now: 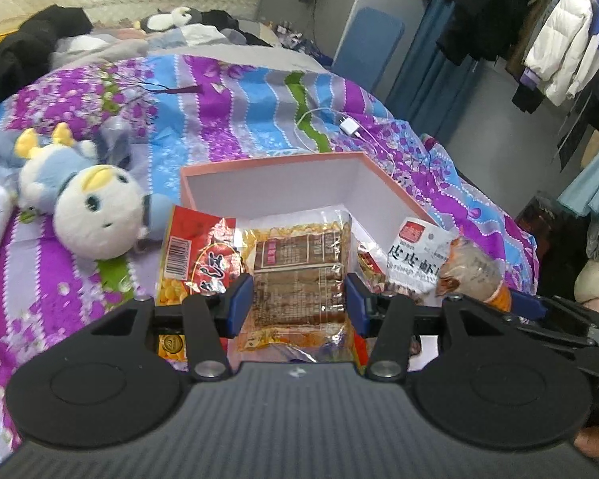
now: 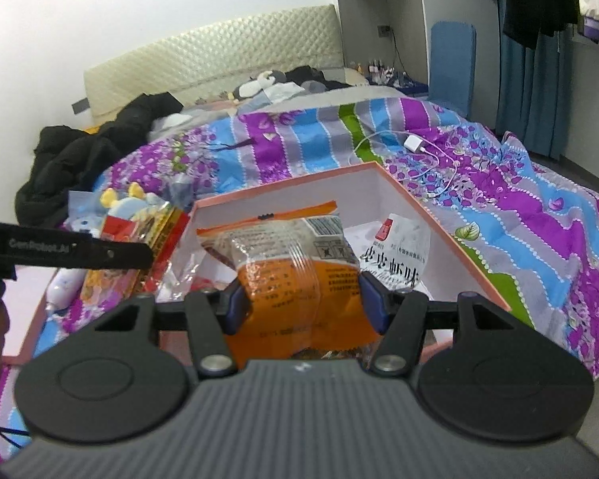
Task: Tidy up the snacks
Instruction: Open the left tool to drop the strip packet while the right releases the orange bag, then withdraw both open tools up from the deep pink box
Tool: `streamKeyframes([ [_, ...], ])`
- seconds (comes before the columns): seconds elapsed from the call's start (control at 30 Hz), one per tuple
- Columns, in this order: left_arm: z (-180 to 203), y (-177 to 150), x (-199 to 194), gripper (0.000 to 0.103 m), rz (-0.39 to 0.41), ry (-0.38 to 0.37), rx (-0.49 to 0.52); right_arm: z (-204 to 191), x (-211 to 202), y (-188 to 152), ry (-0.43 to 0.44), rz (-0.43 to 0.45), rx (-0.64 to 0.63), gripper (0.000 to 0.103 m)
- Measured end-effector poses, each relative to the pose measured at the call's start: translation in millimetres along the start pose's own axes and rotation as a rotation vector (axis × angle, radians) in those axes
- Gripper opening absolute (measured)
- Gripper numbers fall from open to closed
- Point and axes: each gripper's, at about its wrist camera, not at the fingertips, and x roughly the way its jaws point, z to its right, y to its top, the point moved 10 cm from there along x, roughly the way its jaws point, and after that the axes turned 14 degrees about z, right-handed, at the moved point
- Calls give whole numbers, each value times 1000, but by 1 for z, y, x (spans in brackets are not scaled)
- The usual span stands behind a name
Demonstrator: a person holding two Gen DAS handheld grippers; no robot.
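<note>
A bed (image 1: pixel 259 92) covered with a purple, blue and grey floral quilt fills both views, with dark clothing heaped near its padded headboard (image 2: pixel 219 52). On the quilt sits an open pink box (image 1: pixel 275 161) with white inner walls, its near side towards the cameras. A white and blue plush toy (image 1: pixel 96 215) lies on the quilt just left of the box, and a white charger with its cable (image 1: pixel 349 125) lies beyond the box's far right corner.

A red and yellow snack bag (image 1: pixel 195 255) leans at the box's near left corner. A white snack packet with black lettering (image 2: pixel 395 251) lies inside the box towards its right wall.

The left hand-held gripper (image 1: pixel 299 299) has its blue pads pressed on either side of a clear yellow-edged packet of brown bars (image 1: pixel 299 263), held about half open over the near part of the box. The right hand-held gripper (image 2: pixel 303 299) is likewise about half open, clamped on an orange and clear snack bag (image 2: pixel 295 271), which stands up over the box's near edge.
</note>
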Motion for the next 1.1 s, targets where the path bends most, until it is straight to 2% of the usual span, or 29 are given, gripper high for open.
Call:
streamKeyframes([
  [0.2, -2, 12, 54, 55, -23, -23, 17, 10, 44, -1, -23, -39, 2, 62],
  [0.37, -15, 14, 76, 56, -44, -14, -1, 17, 65, -6, -41, -63, 19, 62],
  [0.47, -25, 17, 76, 70, -41, 13, -4, 19, 68, -9, -48, -75, 37, 63],
  [0.57, -28, 23, 66, 76, -16, 28, 8, 19, 67, -9, -54, -82, 40, 78],
  [0.8, -18, 35, 20, 76, 30, 27, 13, 9, 34, 13, -37, -19, 44, 79],
  [1.1, 7, 52, -72, 76, 132, 22, 38, -12, -33, 52, -2, 95, 39, 79],
])
